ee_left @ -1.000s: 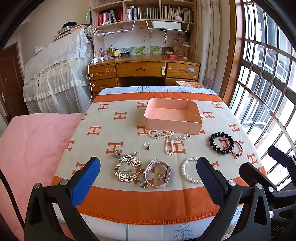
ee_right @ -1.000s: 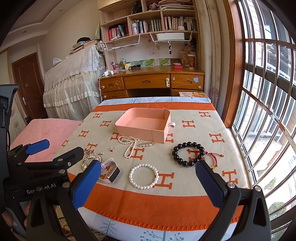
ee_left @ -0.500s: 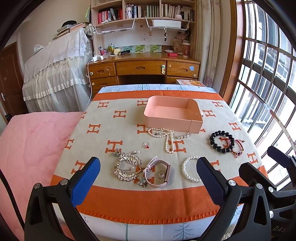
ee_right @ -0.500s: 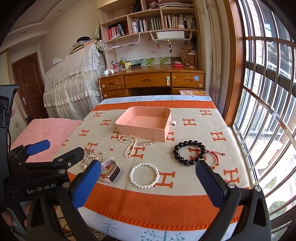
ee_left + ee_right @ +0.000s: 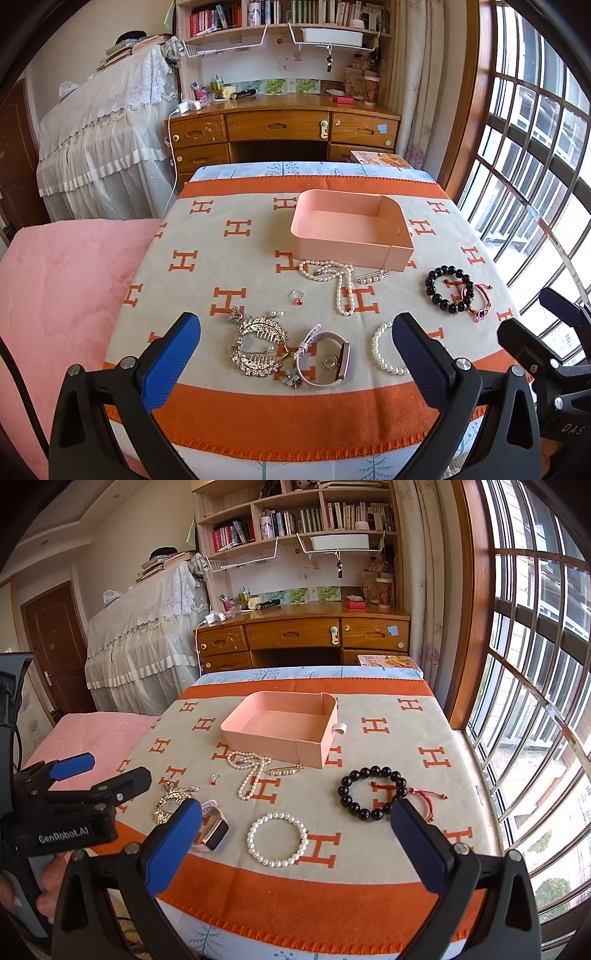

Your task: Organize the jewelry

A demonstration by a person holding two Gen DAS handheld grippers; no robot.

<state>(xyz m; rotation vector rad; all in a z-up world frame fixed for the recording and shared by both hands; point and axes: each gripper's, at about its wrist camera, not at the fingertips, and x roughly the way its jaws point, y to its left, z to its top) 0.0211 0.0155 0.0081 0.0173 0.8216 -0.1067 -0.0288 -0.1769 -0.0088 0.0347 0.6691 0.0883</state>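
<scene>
An empty pink box point(image 5: 351, 232) point(image 5: 280, 733) sits mid-table on the orange patterned cloth. In front of it lie a pearl necklace point(image 5: 340, 284) point(image 5: 249, 771), a pin point(image 5: 373, 276), a small ring point(image 5: 297, 295), a black bead bracelet point(image 5: 448, 291) point(image 5: 371, 794) with a red cord bracelet point(image 5: 424, 797), a pearl bracelet point(image 5: 384, 349) point(image 5: 277, 840), a pink watch point(image 5: 325, 356) point(image 5: 212, 830) and a rhinestone hair comb point(image 5: 258, 349) point(image 5: 170, 805). My left gripper point(image 5: 295, 358) is open and empty above the near edge. My right gripper point(image 5: 295, 843) is open and empty to its right.
A pink blanket point(image 5: 66, 288) covers the surface left of the table. A wooden desk point(image 5: 284, 129) with shelves stands behind the table. A barred window point(image 5: 535, 701) runs along the right side.
Both grippers have drifted slightly; the view shifts a little. The jewelry and the box have not moved.
</scene>
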